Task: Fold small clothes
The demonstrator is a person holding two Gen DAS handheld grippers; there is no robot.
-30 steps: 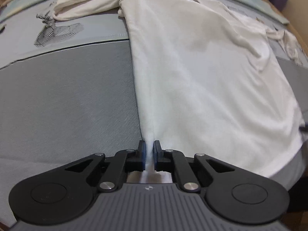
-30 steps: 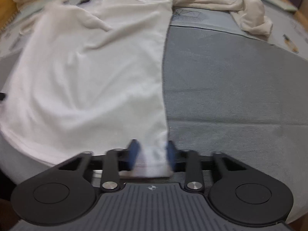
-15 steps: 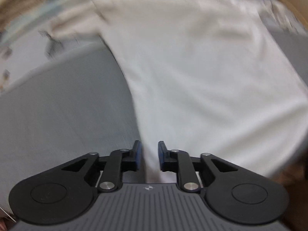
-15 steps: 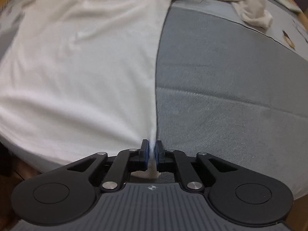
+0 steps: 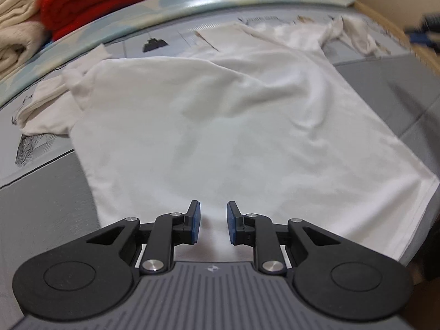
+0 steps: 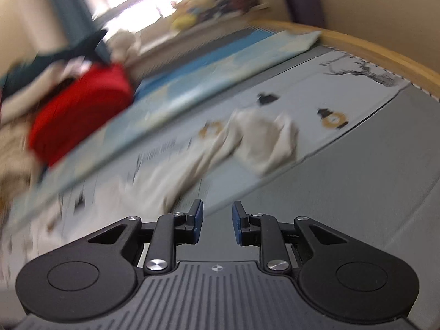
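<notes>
White shirt (image 5: 220, 126) spread flat on grey mat (image 5: 41, 220), hem nearest. Left tongs (image 5: 211, 224) parted, empty, above hem. Right tongs (image 6: 217, 224) opening, empty, over bare mat beside sleeve (image 6: 261, 143).

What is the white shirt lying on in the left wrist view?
The white shirt lies spread on a grey mat, its top end reaching a pale printed sheet. Whatever lies beneath the shirt's middle is covered.
</notes>
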